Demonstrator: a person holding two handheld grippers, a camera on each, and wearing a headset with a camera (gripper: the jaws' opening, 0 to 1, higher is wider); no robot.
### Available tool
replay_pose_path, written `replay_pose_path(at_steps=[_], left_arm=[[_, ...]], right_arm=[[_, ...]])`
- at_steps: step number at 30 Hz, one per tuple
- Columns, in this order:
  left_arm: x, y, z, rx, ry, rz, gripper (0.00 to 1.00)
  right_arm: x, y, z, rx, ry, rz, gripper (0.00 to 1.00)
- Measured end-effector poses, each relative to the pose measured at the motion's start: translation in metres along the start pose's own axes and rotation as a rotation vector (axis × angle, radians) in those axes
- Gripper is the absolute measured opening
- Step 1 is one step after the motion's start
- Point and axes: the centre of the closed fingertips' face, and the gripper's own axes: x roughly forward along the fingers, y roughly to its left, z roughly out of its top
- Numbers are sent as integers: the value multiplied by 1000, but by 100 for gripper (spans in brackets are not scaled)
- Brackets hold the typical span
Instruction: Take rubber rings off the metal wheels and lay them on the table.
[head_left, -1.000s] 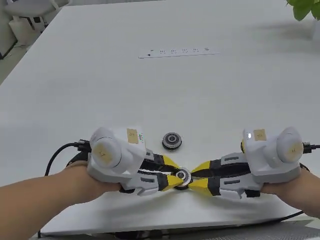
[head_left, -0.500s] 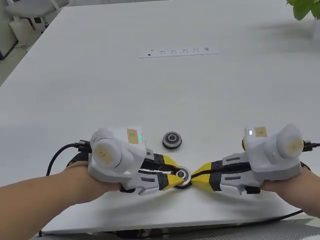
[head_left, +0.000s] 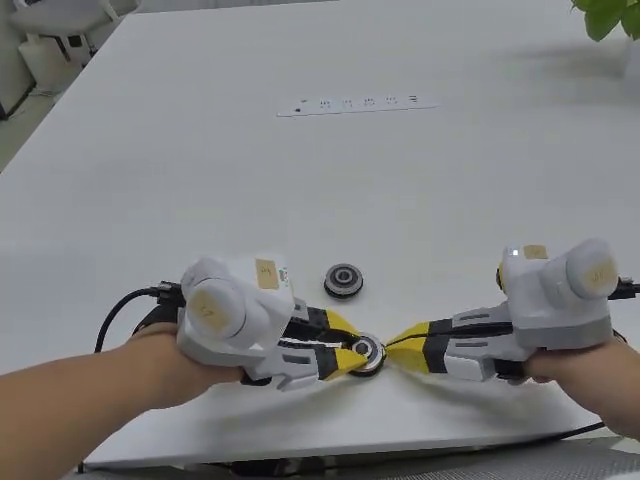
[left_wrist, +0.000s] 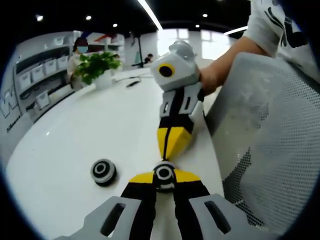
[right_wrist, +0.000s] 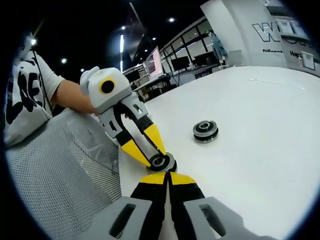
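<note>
A small metal wheel (head_left: 365, 352) with a black rubber ring sits near the table's front edge, between the yellow tips of my left gripper (head_left: 352, 354), which is shut on it. In the left gripper view the wheel (left_wrist: 164, 173) shows between the left gripper's (left_wrist: 164, 176) jaws. My right gripper (head_left: 392, 346) comes in from the right, jaws shut, with its tips pinched on the wheel's rubber rim. The right gripper view has the right gripper (right_wrist: 168, 176) touching the wheel (right_wrist: 161, 162). A second wheel (head_left: 343, 280) lies flat a little farther back.
A white power strip (head_left: 357, 103) lies flat far back on the white table (head_left: 200, 180). Plant leaves (head_left: 605, 15) reach in at the top right. A cable (head_left: 125, 305) trails left of my left hand. A mesh chair (left_wrist: 270, 150) stands off the table's front edge.
The right gripper's body has drawn to the right and rolled a little, its tips still at the wheel. The left gripper and the second wheel have stayed put.
</note>
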Motion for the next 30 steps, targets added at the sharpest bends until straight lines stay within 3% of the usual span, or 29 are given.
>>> replay_pose_path(at_steps=[8,30], left_arm=[[2,0,1,17,12,19,12],[1,-2,1,19,16,17,12]], right_arm=[[2,3,5,61,-17,6,0],[3,15,9,60,-22,47,0]])
